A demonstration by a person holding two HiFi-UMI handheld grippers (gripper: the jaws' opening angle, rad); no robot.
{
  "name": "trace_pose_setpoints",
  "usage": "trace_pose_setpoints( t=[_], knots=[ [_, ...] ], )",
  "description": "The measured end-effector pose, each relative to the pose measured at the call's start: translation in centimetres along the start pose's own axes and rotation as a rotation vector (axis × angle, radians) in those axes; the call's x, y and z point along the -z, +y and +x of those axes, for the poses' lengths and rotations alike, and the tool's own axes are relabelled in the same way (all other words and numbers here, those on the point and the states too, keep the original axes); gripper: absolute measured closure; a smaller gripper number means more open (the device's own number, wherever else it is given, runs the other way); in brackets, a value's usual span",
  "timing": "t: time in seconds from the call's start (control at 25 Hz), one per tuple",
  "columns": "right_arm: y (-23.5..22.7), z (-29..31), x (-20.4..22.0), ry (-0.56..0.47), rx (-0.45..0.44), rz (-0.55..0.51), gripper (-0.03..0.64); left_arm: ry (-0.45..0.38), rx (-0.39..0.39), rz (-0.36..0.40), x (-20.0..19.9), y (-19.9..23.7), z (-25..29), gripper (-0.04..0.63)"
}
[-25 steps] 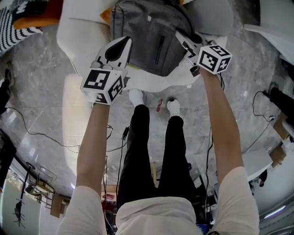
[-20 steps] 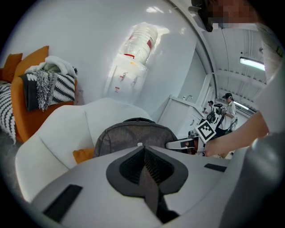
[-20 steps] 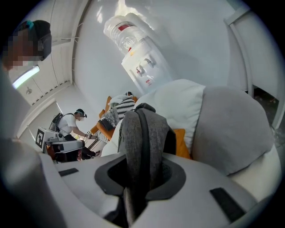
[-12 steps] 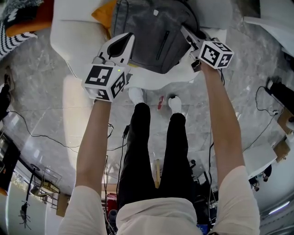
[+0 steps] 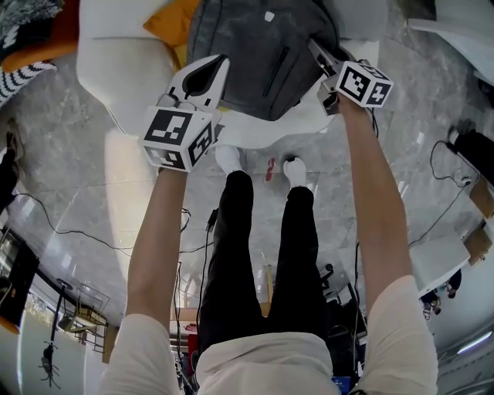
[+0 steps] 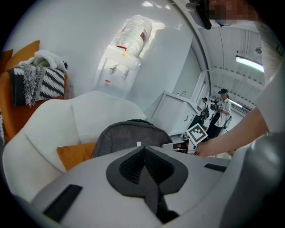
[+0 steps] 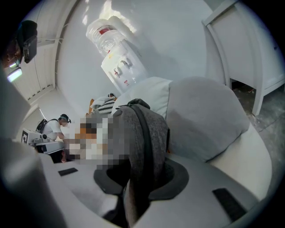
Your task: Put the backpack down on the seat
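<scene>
Head view, backpack: the grey backpack (image 5: pixel 262 54) stands over the white seat (image 5: pixel 266 133), its base near the seat's front edge and its top toward the backrest; whether its full weight is down I cannot tell.
Backpack's right side: a grey strap edged in black runs up from this side, seen close in the right gripper view.
Right gripper: the right gripper (image 5: pixel 316 50) reaches in at the backpack's right edge; its jaws have just been opening, with the strap between them and the pads on the fabric.
Left gripper: the left gripper (image 5: pixel 216 65) hovers at the backpack's left edge, jaws pressed together with nothing between them; contact with the bag cannot be told.
Orange cushion: an orange cushion (image 5: pixel 171 23) lies on the seat just beside the backpack's left side.
Person: black trousers (image 5: pixel 262 254) and white shoes (image 5: pixel 228 160) stand just in front of the seat's front edge.
Floor: grey marble floor (image 5: pixel 77 154) with dark cables.
Background: a water dispenser (image 6: pixel 127 49) stands behind the seat.
</scene>
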State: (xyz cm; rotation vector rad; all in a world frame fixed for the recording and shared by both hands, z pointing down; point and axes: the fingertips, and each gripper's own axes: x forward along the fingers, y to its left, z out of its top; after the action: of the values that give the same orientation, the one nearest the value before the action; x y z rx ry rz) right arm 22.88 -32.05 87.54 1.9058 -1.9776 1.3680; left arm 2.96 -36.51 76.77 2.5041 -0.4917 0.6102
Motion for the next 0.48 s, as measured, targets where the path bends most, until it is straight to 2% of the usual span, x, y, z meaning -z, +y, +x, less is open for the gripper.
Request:
trace_pose_setpoints(
  t=[0.48],
  knots=[
    [-2.0, 0.4, 0.1, 0.009, 0.049, -0.017, 0.514, 0.015, 0.024, 0.023, 0.5, -2.0, 2.9, 0.578]
  ],
)
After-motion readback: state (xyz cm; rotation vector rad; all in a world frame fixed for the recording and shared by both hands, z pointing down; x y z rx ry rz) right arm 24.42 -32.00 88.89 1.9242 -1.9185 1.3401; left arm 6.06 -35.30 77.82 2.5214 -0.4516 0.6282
